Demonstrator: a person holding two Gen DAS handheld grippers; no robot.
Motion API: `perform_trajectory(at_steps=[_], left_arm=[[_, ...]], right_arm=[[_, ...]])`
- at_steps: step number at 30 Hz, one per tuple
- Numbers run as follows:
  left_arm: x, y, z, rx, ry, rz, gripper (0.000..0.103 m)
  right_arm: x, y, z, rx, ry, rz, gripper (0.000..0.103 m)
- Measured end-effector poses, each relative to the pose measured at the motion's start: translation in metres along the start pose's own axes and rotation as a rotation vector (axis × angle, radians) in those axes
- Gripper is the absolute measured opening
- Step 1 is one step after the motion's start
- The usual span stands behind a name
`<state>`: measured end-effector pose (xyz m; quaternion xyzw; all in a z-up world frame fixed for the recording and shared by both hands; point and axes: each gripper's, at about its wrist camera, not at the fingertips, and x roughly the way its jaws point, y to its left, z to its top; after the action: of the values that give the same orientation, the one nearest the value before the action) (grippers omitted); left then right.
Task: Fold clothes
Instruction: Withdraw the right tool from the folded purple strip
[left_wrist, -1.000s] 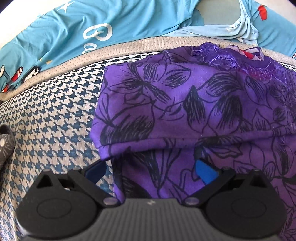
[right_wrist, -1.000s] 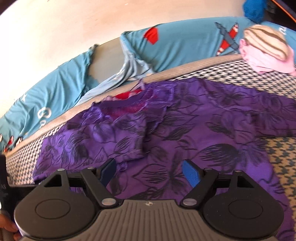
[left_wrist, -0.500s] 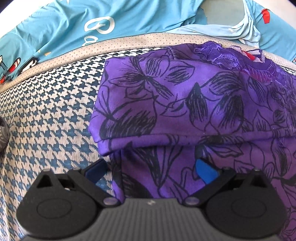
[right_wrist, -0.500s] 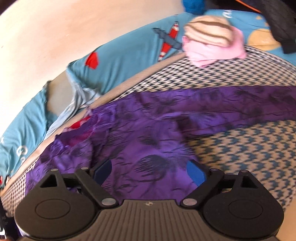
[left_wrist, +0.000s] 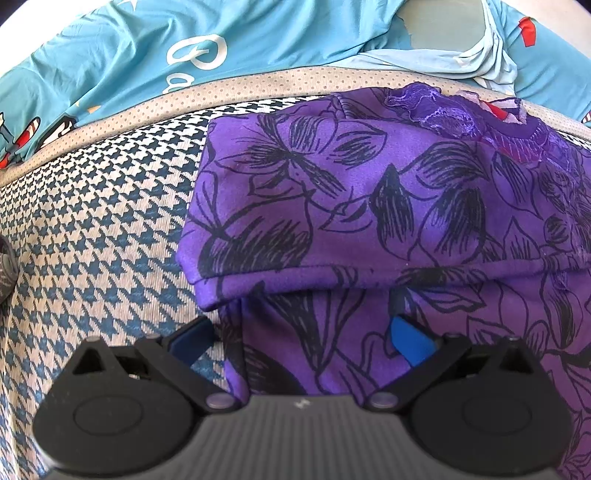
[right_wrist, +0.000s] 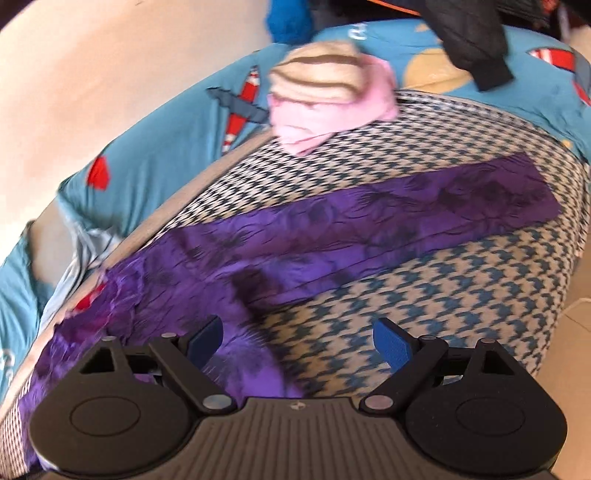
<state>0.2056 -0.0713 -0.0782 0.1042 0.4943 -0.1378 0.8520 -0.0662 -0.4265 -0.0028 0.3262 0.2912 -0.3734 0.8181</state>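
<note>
Purple floral garment (left_wrist: 369, 206): one, lying on the houndstooth mattress (left_wrist: 96, 236), which the turquoise printed sheet (left_wrist: 177, 48) borders on the far side. In the left wrist view the garment fills the field ahead of and to the right of the fingers; one sleeve or side panel is already turned in over the body, leaving a straight folded edge just ahead of the fingertips. In the right wrist view (blurred) the other sleeve (right_wrist: 436, 206) lies stretched out flat, ahead of and to the right of the fingers, well apart from them.

Step in hand, as judged: side folds. One side looks done; the outstretched sleeve is not yet folded. The next move calls for the right gripper (right_wrist: 297, 338) to go out to that sleeve, pinch it near the cuff and carry it back across the body; the left gripper (left_wrist: 299, 336) is placed to pin the cloth meanwhile.

Left gripper: fingers wide apart, holding nothing; cloth lies under and between them, the left finger over bare mattress, the right over purple fabric.
Right gripper: fingers wide apart, holding nothing; garment hem by the left finger, bare mattress by the right.

Count:
- mattress: 1
- turquoise sheet: 1
- purple garment: 1
- pile of folded clothes (right_wrist: 328, 96), pink with a striped beige piece on top, far ahead of the right fingers: 1 pile, at least 2 pieces
- dark garment (right_wrist: 469, 37) at the far upper right: 1
- grippers: 2
</note>
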Motion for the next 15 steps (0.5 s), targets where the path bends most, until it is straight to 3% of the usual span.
perform_trajectory(at_steps=[15], left_arm=[[0.000,-0.002,-0.001,0.002,-0.010,0.000,0.103]], right_arm=[[0.015,-0.045,0.017,0.120,-0.028,-0.091,0.089]])
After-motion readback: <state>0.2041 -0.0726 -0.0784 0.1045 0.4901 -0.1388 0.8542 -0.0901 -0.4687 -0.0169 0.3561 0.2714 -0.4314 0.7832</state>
